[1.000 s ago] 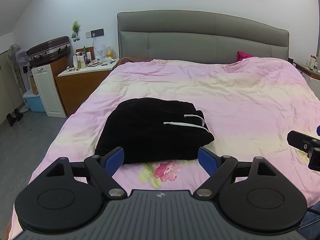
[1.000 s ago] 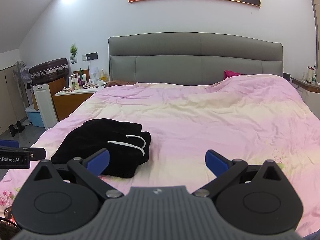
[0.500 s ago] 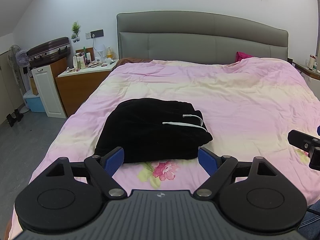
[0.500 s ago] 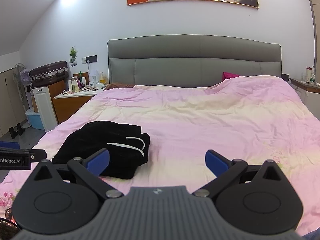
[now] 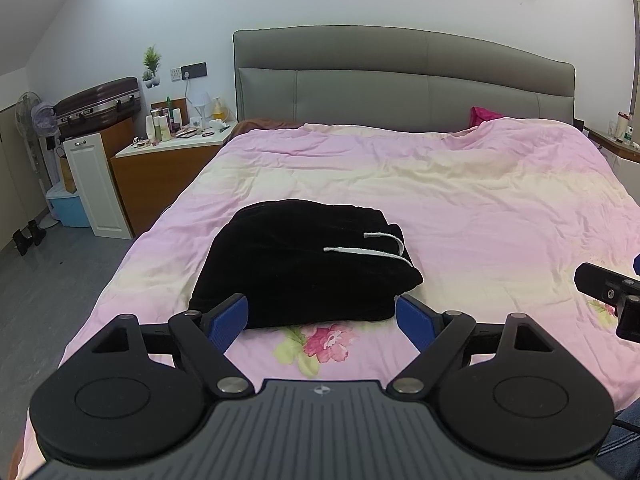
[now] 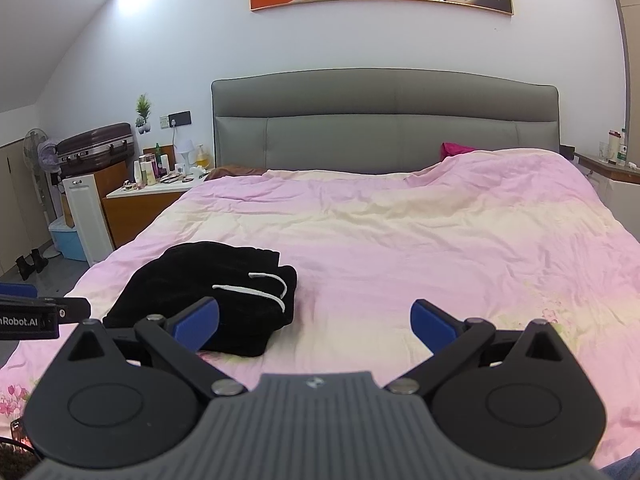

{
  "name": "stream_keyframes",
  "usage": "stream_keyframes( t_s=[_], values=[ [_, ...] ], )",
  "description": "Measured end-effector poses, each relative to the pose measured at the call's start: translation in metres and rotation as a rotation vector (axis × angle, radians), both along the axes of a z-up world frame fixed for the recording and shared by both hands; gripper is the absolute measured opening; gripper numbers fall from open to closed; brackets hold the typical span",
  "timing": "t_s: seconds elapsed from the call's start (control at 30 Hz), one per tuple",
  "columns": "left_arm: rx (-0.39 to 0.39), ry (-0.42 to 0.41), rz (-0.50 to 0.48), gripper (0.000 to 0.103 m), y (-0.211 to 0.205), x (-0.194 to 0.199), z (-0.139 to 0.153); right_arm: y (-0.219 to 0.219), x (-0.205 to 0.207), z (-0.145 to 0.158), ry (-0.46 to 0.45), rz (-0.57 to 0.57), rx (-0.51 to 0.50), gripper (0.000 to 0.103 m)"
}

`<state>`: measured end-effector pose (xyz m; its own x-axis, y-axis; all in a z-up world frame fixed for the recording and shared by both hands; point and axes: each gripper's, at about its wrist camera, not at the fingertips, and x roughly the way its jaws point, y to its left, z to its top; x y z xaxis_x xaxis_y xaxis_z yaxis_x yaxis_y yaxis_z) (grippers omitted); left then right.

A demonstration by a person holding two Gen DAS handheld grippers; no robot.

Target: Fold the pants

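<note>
The black pants [image 5: 304, 264] lie folded in a compact bundle on the pink bed cover [image 5: 480, 208], with the white drawstring [image 5: 372, 250] on top at the right. My left gripper [image 5: 322, 314] is open and empty, just short of the bundle's near edge. My right gripper [image 6: 314, 318] is open and empty, to the right of the pants [image 6: 208, 288], over the bare cover [image 6: 440, 240]. Part of the right gripper shows at the right edge of the left wrist view [image 5: 612, 292].
A grey headboard [image 5: 400, 80] stands at the far end. A wooden nightstand [image 5: 160, 176] with bottles, a white cabinet [image 5: 96, 184] and a suitcase [image 5: 96, 100] stand left of the bed. Grey floor [image 5: 52, 280] lies at the left. A shelf [image 6: 608, 164] is at the right.
Both grippers have risen and tilted up very slightly. The pants have not moved, and both grippers stay open.
</note>
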<state>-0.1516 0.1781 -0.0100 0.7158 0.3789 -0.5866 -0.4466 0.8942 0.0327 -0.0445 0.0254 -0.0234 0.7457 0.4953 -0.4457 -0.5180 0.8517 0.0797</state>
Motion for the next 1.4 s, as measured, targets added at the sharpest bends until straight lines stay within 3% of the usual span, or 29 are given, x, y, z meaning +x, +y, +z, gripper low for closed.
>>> stream_keyframes(
  t_s=[0.7,1.4],
  values=[
    [-0.003,0.003,0.0,0.098,-0.0017,-0.0016,0.0015,-0.0042,0.0028,-0.0008,0.083,0.012,0.021,0.098],
    [-0.012,0.02,-0.007,0.098,-0.0042,-0.0041,-0.0014,-0.001,-0.0041,0.0019,0.106,0.036,-0.004,0.098]
  ],
)
